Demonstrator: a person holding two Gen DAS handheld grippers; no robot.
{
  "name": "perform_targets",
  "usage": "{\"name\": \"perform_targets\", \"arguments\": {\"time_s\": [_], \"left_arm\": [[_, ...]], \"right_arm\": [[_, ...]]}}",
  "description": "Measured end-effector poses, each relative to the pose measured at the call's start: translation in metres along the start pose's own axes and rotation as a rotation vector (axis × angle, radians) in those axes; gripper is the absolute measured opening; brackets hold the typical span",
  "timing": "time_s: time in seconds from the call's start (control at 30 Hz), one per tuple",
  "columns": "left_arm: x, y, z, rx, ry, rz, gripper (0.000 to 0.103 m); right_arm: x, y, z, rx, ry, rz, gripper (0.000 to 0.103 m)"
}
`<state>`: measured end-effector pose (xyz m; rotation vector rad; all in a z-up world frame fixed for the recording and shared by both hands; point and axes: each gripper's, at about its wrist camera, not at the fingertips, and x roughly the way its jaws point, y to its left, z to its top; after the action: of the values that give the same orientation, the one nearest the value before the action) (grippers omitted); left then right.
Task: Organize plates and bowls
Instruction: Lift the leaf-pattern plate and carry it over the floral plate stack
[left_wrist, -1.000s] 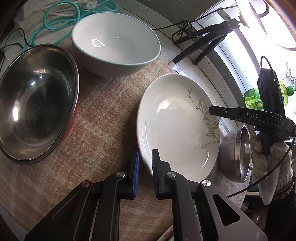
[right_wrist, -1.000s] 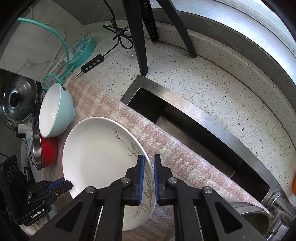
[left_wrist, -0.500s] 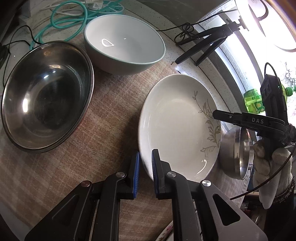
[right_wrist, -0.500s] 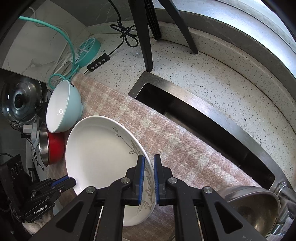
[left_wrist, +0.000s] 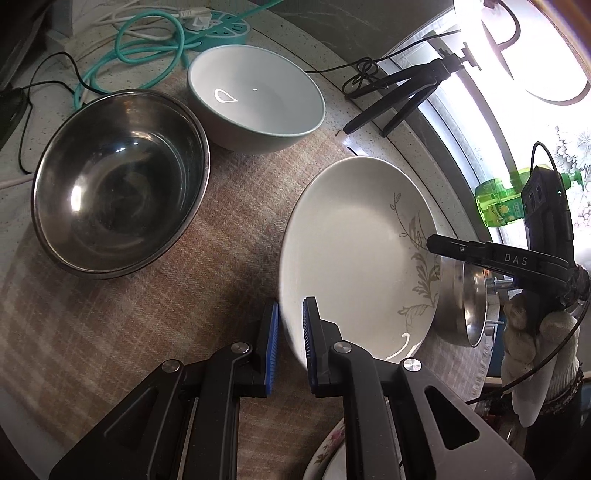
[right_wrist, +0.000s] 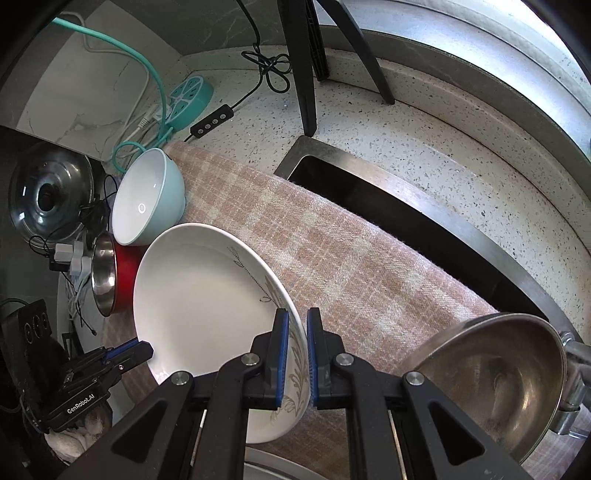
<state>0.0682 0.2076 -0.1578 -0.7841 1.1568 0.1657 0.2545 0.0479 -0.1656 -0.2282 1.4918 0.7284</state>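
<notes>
Blue-padded fingers (left_wrist: 271, 334) of the left gripper (left_wrist: 290, 332) and the right gripper (right_wrist: 297, 352) clamp opposite rims of the white leaf-patterned plate (left_wrist: 351, 258), held above the checked cloth (left_wrist: 155, 314), where uneven pull could slip it onto the steel bowl (right_wrist: 495, 376).

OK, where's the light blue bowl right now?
The light blue bowl sits at the far end of the checked cloth, beside the steel bowl and the teal cable.
</notes>
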Motion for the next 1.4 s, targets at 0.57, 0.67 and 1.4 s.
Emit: {"name": "perform_targets", "arguments": {"time_s": [0.57,0.67,1.4], "left_arm": [[-0.029,-0.003,-0.027,0.037,-0.012,-0.036,0.011],[-0.033,-0.003,-0.035,0.045,-0.011,-0.043,0.011],[-0.047,-0.015,-0.093,0.102,0.037,-0.085,0.011]], "right_arm": [[-0.033,0.017,-0.04,0.021,-0.048,0.0,0.009],[-0.038,0.019,-0.051,0.026,-0.053,-0.001,0.009],[-0.058,0.004,-0.135,0.107,-0.076,0.03,0.009]]}}
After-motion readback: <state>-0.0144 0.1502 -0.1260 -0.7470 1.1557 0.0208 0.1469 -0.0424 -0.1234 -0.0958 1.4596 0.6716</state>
